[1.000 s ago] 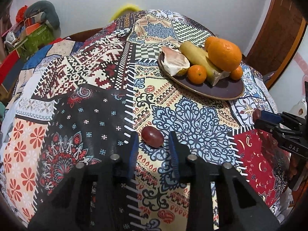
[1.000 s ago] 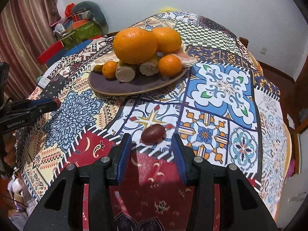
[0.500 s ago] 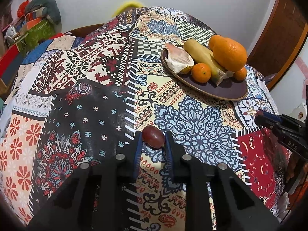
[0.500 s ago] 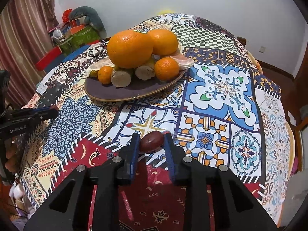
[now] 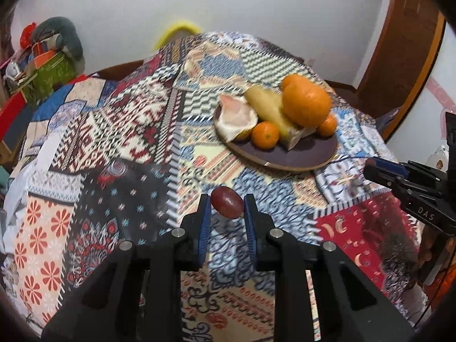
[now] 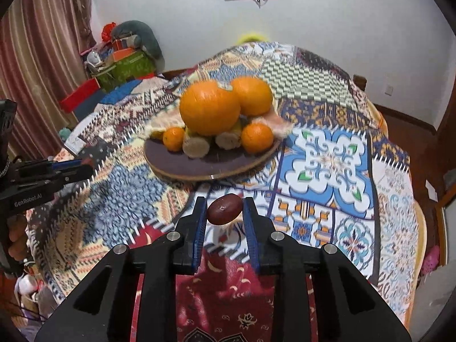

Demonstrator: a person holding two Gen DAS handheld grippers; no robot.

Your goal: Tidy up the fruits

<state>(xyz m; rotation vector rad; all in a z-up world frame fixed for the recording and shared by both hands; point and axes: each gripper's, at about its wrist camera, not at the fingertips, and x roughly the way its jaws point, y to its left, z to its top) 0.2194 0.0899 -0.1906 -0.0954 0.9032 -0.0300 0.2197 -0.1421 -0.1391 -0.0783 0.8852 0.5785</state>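
We see the left claw point(image 5: 227, 209) clenched on a red grape point(image 5: 227, 205), held above the desk point(image 5: 119, 199). The right claw point(image 6: 224, 210) grips a dark date point(image 6: 224, 209). Farther away stands the plate point(image 5: 299, 156) with oranges point(image 5: 306, 105).

**Colours and patterns, referenced to the plate**

The plate point(image 5: 302, 156) is dark purple-brown with a tan rim. On it: a large bright orange point(image 5: 306, 105), small deeper-orange mandarins point(image 5: 265, 135), a pale yellow banana point(image 5: 268, 108), and a pink-white peeled segment point(image 5: 236, 118). Under it, the tablecloth point(image 5: 114, 148) is multicoloured patchwork: blue arabesque just before the plate, red crescent-print and black floral patches nearer. The held grapes point(image 5: 227, 205) point(image 6: 224, 213) are dark red-purple between blue pads.
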